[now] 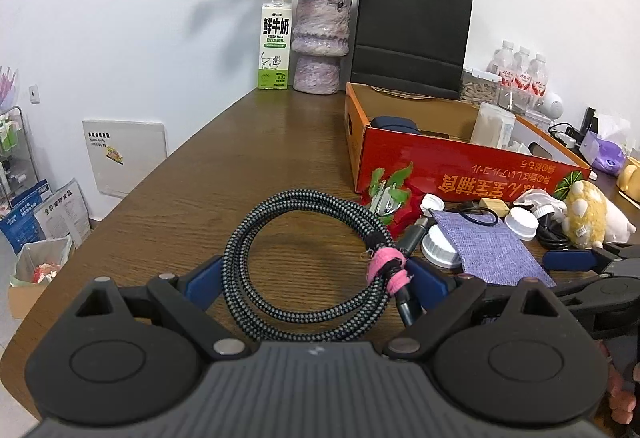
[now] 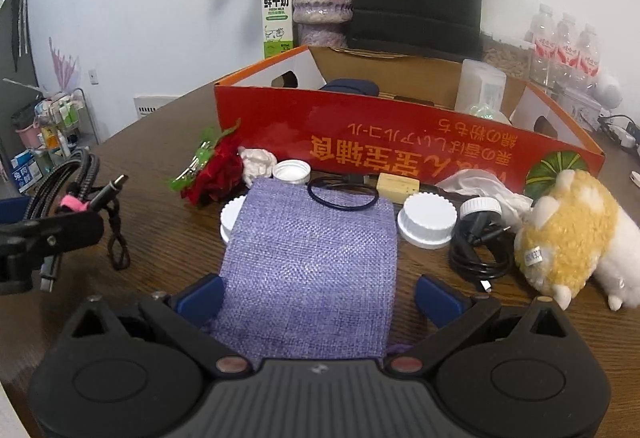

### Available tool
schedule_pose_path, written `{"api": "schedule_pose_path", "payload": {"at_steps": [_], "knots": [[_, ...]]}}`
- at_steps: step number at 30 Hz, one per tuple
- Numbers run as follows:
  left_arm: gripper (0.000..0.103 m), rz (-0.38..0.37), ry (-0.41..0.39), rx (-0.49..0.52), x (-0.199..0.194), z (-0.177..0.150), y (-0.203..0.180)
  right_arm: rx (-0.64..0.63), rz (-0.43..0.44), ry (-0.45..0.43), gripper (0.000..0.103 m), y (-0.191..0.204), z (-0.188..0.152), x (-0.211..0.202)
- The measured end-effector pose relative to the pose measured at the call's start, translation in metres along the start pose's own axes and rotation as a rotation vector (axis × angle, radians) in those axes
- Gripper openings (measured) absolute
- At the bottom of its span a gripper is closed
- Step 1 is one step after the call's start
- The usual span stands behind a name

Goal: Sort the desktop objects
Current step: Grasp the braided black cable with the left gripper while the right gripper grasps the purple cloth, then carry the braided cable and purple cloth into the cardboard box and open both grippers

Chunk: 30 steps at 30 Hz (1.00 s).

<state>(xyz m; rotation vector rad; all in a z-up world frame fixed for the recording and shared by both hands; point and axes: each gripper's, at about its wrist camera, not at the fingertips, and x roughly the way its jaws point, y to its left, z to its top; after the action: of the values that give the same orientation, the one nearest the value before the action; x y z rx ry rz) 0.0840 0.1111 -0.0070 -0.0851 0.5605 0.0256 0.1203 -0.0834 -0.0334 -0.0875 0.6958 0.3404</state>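
Observation:
A coiled black-and-grey braided cable point(image 1: 304, 266) tied with a pink strap point(image 1: 386, 266) lies on the wooden table point(image 1: 248, 166). My left gripper point(image 1: 316, 278) is open and straddles it, each blue finger close against a side of the coil. My right gripper point(image 2: 318, 298) is open too, its fingers either side of the near end of a flat purple fabric pouch point(image 2: 312, 262). A black hair tie point(image 2: 342, 196) rests on the pouch's far edge. The cable point(image 2: 68, 190) and left gripper point(image 2: 40, 234) show at the left of the right wrist view.
An open red cardboard box point(image 2: 360, 134) stands behind the pouch. In front of it lie white lids point(image 2: 426, 222), a red fabric rose point(image 2: 218, 170), a black cord point(image 2: 478, 250), a wooden block point(image 2: 398, 184) and a yellow-white plush toy point(image 2: 568, 234). A milk carton point(image 1: 275, 42), vase point(image 1: 320, 46) and black bag point(image 1: 412, 34) line the wall.

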Motion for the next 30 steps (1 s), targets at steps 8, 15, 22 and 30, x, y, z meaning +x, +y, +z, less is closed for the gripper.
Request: {"api": "schedule_pose_path", "payload": {"at_steps": [8,15,22,30], "knots": [[0.096,-0.013,0.005,0.001,-0.001,-0.003,-0.005,-0.022,0.020,-0.045,0.068,0.004,-0.008,-0.013],[0.096,-0.019,0.005,0.009,-0.005,-0.004,-0.010,-0.008,0.045,-0.073,0.018,0.002,-0.013,-0.023],[0.096,-0.023,-0.027,0.017,-0.015,0.002,-0.015,0.029,0.066,-0.119,0.015,-0.010,-0.017,-0.042],[0.096,-0.042,-0.075,0.035,-0.021,0.022,-0.029,0.038,0.070,-0.230,0.015,-0.024,-0.002,-0.073]]}}
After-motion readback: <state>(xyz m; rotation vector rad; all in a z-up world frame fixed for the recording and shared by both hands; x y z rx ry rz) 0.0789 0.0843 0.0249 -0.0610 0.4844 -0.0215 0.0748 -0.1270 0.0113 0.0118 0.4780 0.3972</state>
